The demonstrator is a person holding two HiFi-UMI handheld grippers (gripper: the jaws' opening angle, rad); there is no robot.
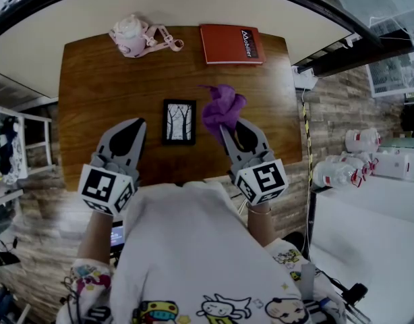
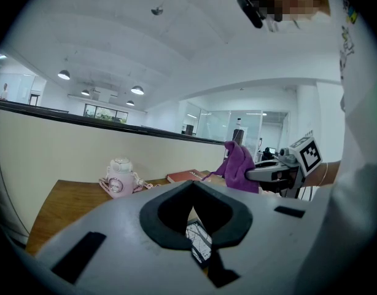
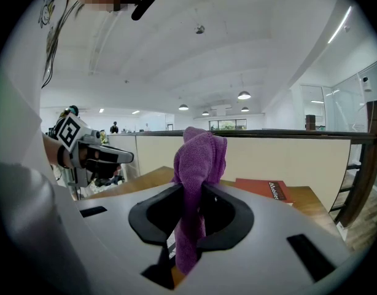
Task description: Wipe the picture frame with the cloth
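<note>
A small black picture frame [image 1: 179, 121] with a drawing of bare trees lies flat in the middle of the wooden table [image 1: 92, 86]. My right gripper [image 1: 225, 131] hovers just right of it, shut on a purple cloth [image 1: 223, 109] that bunches up above the jaws [image 3: 201, 158]. My left gripper [image 1: 134, 129] is held just left of the frame, shut and empty; through its jaw gap a corner of the frame [image 2: 199, 241] shows. In the left gripper view the cloth [image 2: 239, 165] hangs from the other gripper at right.
A pink bottle with a strap [image 1: 133, 36] stands at the table's far left. A red book [image 1: 232, 44] lies at the far right. A curved beige partition [image 1: 193, 5] backs the table. White bottles [image 1: 342, 171] sit on the floor to the right.
</note>
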